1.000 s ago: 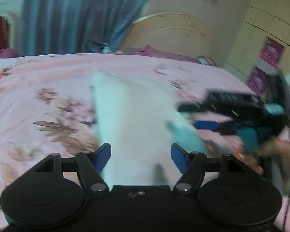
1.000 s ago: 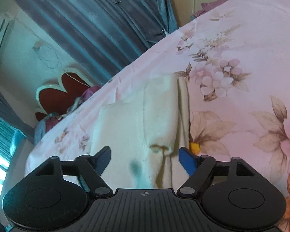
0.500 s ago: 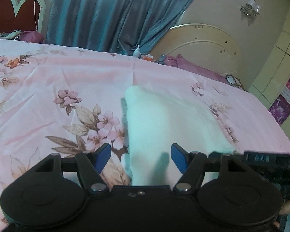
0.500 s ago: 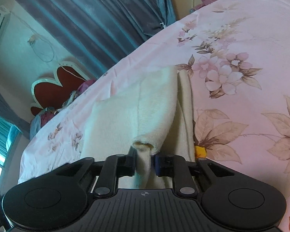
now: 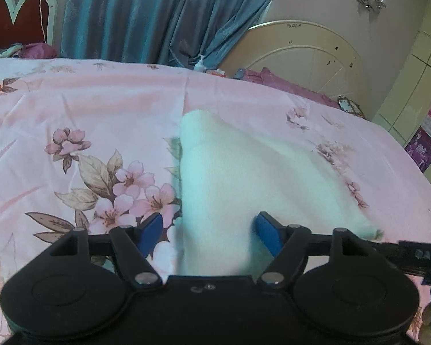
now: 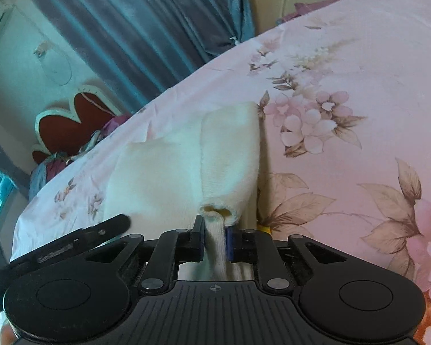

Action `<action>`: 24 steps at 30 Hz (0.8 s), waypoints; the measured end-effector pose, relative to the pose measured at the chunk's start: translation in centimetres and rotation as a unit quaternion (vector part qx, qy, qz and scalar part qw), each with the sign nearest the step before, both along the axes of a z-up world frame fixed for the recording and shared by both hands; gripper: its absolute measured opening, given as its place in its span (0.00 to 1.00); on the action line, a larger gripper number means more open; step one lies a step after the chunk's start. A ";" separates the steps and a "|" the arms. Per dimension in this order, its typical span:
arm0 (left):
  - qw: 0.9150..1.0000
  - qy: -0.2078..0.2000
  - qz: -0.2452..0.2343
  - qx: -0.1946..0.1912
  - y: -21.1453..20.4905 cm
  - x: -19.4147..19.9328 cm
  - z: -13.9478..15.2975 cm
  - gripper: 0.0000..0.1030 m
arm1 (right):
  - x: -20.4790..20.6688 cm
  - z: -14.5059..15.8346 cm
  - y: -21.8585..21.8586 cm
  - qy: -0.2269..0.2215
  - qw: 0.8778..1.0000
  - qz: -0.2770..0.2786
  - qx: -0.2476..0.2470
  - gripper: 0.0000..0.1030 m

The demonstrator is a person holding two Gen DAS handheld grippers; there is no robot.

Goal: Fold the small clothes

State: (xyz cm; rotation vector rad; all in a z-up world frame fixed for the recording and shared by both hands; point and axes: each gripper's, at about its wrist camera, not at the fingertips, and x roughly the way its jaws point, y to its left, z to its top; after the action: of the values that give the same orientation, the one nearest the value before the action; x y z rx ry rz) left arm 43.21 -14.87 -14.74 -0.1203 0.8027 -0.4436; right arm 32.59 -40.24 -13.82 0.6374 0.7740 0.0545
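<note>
A small cream knit garment (image 5: 244, 178) lies on the pink floral bedsheet (image 5: 86, 109). In the left wrist view my left gripper (image 5: 209, 228) is open, its blue pads (image 5: 150, 230) standing on either side of the garment's near left edge. In the right wrist view the garment (image 6: 169, 169) is partly folded, with a sleeve laid over its right side. My right gripper (image 6: 214, 240) is shut on the sleeve's cuff end, near the garment's near edge. Part of the left gripper (image 6: 80, 237) shows at the left in that view.
The bedsheet (image 6: 344, 92) spreads wide on all sides of the garment. A cream headboard (image 5: 301, 57) and blue curtains (image 5: 158, 14) stand beyond the far edge. A red heart-shaped headboard (image 6: 71, 120) and a wardrobe (image 5: 416, 86) are at the sides.
My right gripper was open a second ago and has shut on the sleeve cuff. My left gripper swung left and now frames the garment's near left edge, staying open.
</note>
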 end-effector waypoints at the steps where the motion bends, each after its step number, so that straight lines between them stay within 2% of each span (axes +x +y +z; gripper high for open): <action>1: 1.000 0.004 -0.002 -0.002 0.1 0.2 0.0 0.71 | -0.3 0.1 -0.2 0.002 1.000 -0.003 0.006 0.14; 4: 1.000 0.011 -0.002 -0.013 0.5 0.5 0.5 0.70 | -1.1 0.7 -0.5 -0.005 1.000 -0.009 0.001 0.18; 6: 1.000 0.009 -0.001 -0.018 0.6 0.8 1.0 0.70 | -1.2 1.6 -0.8 -0.019 1.000 -0.015 -0.007 0.24; 8: 1.000 0.008 0.001 -0.025 0.6 1.2 1.3 0.69 | -0.7 2.4 -1.1 -0.031 0.999 -0.022 -0.014 0.55; 9: 1.000 0.010 0.002 -0.029 0.6 1.4 1.4 0.69 | -0.4 2.6 -1.3 -0.035 0.999 -0.025 -0.018 0.59; 14: 0.999 0.002 0.011 -0.032 0.3 2.8 1.9 0.70 | 2.5 2.5 -1.9 -0.024 0.999 -0.033 -0.003 0.59; 18: 0.999 0.013 0.029 -0.043 0.2 4.5 1.8 0.70 | 5.4 1.5 -2.7 -0.003 0.999 -0.048 0.015 0.59; 24: 0.997 0.032 0.045 -0.053 0.3 7.0 0.8 0.67 | 8.8 0.7 -3.0 0.012 0.999 -0.048 0.005 0.59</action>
State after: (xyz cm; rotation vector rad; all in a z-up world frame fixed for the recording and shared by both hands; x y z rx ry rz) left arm 50.20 -14.58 -13.99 -0.2692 0.8334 -0.3988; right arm 41.43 -43.21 -13.14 0.6850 0.7659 -0.0375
